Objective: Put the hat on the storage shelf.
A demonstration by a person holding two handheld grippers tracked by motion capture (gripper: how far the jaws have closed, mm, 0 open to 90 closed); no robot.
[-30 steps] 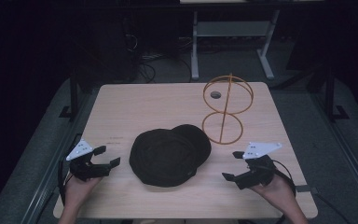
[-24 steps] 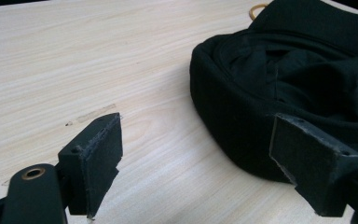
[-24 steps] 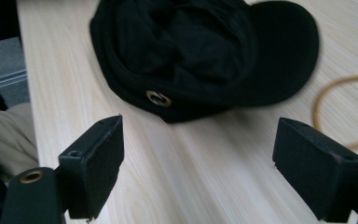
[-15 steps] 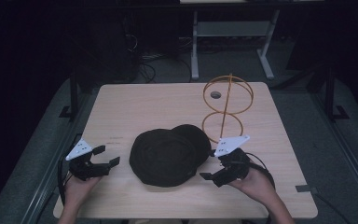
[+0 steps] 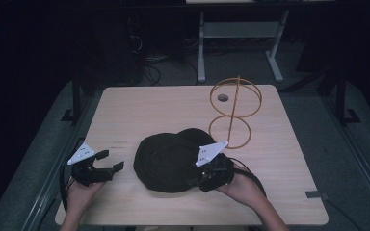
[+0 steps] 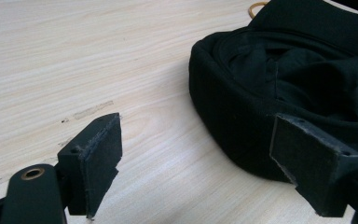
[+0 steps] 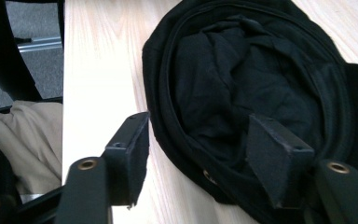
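While the left gripper (image 5: pixel 110 168) gapes empty near the table's (image 5: pixel 289 159) near-left corner, the right gripper (image 7: pixel 198 156), jaws just closing, straddles the black cap's (image 5: pixel 171 159) rim mid-table, not yet pinching.

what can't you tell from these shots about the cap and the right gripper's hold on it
- High view: the right gripper covers the black cap rim's near edge.
- Right gripper view: jaws straddle the rim; pad contact unclear.
- Left gripper view: the cap's far side is cut off by the frame edge.

A light wooden table (image 5: pixel 139 108) is carrying a black cap (image 5: pixel 166 161) lying upturned, with an orange wire stand (image 5: pixel 233 113) standing behind it.
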